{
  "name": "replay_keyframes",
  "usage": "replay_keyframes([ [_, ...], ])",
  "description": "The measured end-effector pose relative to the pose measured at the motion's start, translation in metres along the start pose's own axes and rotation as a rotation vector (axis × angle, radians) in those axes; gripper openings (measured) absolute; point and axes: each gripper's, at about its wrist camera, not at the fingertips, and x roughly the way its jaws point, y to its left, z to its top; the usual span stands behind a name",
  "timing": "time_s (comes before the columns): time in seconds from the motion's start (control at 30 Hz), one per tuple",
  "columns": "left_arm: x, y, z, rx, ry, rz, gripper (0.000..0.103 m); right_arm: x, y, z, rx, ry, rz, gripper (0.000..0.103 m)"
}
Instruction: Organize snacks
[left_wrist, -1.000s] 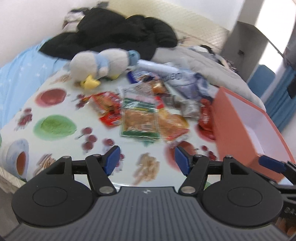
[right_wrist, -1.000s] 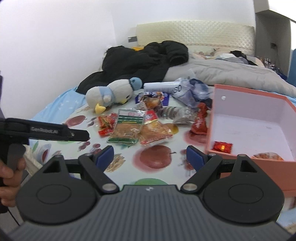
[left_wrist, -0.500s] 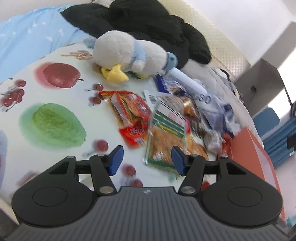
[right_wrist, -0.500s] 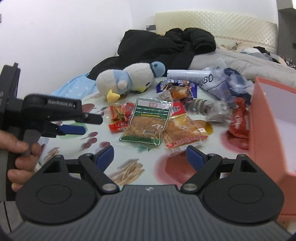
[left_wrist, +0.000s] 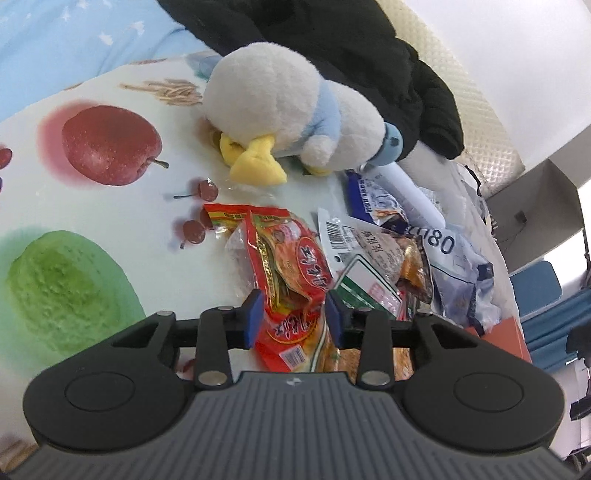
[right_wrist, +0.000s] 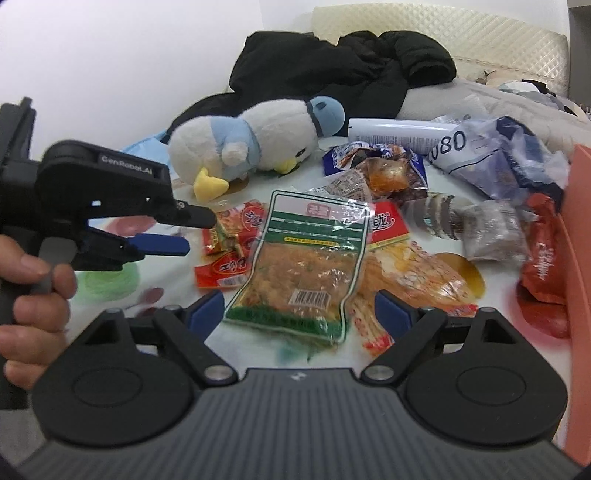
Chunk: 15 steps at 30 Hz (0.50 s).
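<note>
A heap of snack packets lies on the fruit-print cloth (left_wrist: 110, 221). My left gripper (left_wrist: 293, 319) is open, its blue fingers on either side of a red snack packet (left_wrist: 291, 266); contact is not clear. In the right wrist view the left gripper (right_wrist: 173, 230) hovers just left of that red packet (right_wrist: 229, 240). My right gripper (right_wrist: 299, 308) is open and empty, just above a green-edged clear packet (right_wrist: 306, 266). An orange packet (right_wrist: 413, 280) lies beside it. The salmon box (right_wrist: 581, 240) stands at the right edge.
A white and blue plush bird (left_wrist: 288, 114) lies behind the snacks, with a black jacket (right_wrist: 347, 70) beyond it. A white tube (right_wrist: 399, 134), blue-white bags (right_wrist: 498, 155), a dark red packet (right_wrist: 543, 258) and a grey striped packet (right_wrist: 461, 221) lie to the right.
My left gripper has moved forward and down over the red packet, its fingers now around it. My right gripper has come closer to the green-edged packet. The box has slid to the right edge.
</note>
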Motion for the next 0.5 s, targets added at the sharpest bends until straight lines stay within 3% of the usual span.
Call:
replay_keyframes([
  [0.27,0.009,0.005,0.004,-0.043,0.017,0.045,0.036,0.036,0.004,0.002,-0.022,0.058,-0.025,0.090],
  [0.5,-0.005,0.007,0.004,-0.073,0.007,0.089,0.038,0.033,0.010,0.001,-0.041,0.024,-0.022,0.091],
])
